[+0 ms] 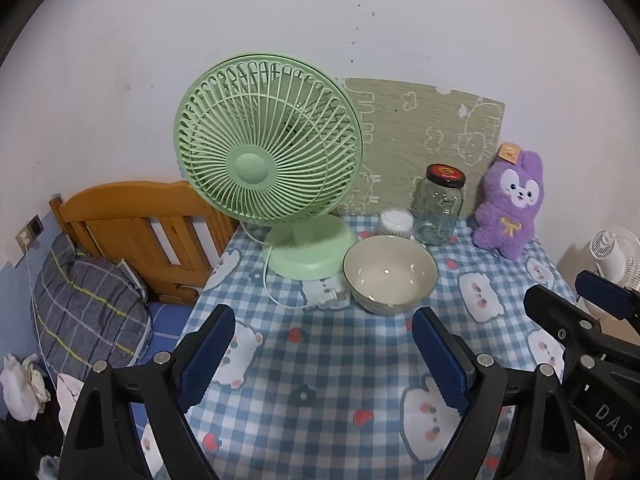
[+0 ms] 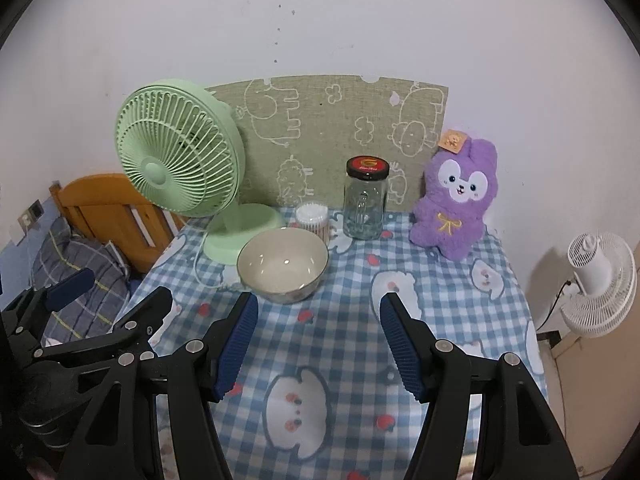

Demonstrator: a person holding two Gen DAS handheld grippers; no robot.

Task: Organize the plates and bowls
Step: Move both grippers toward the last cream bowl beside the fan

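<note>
A cream bowl [image 2: 283,265] sat upright on the checked worktop [image 2: 340,360], just in front of the green fan [image 1: 268,160] and near a glass jar [image 2: 366,200]. The left gripper [image 1: 322,356] and right gripper [image 2: 318,344] both hovered short of the bowl, fingers spread apart, holding nothing.

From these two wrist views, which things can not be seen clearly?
- Plates: none appears in either view; only one bowl.
- Fan cord's plug end: left wrist view, hidden behind the bowl.
- Cotton swab tub: right wrist view, lower part hidden by the bowl rim.
- Jar lid text: too small.
</note>
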